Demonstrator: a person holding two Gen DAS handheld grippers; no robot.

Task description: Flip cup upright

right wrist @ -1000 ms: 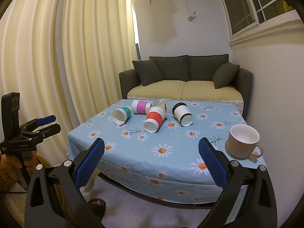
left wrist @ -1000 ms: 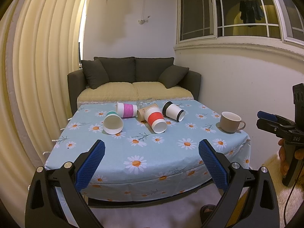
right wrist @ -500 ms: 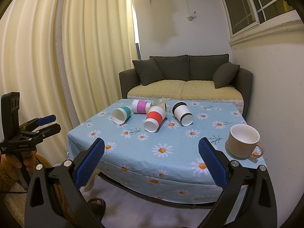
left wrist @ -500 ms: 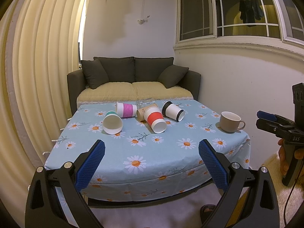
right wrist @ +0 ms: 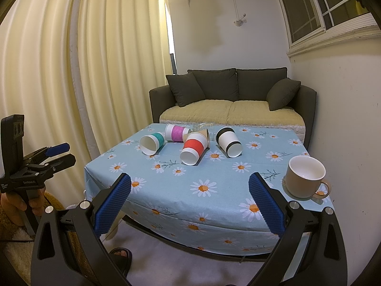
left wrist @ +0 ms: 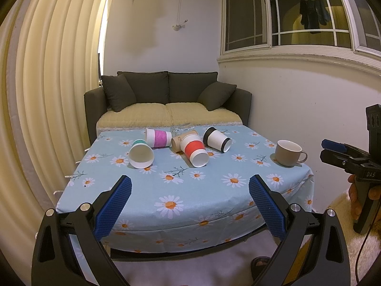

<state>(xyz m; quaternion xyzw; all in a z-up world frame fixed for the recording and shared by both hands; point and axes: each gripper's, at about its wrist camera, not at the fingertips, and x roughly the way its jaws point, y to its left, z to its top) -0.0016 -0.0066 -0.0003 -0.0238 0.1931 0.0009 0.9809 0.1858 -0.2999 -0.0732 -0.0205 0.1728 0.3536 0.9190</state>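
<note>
While the left gripper (left wrist: 189, 201) hung released short of the table's (left wrist: 204, 205) near edge, the left wrist view showed five paper cups on their sides toward the far edge: teal-banded cup (left wrist: 141, 153), pink-banded cup (left wrist: 158, 137), brown cup (left wrist: 178, 141), red-banded cup (left wrist: 194, 150), black-banded cup (left wrist: 217, 139). Partial lettering "DAS" marked the right gripper (left wrist: 343, 153).

Right wrist view: right gripper (right wrist: 189, 201) released; beige mug (right wrist: 304, 180) upright at the near right corner.
</note>
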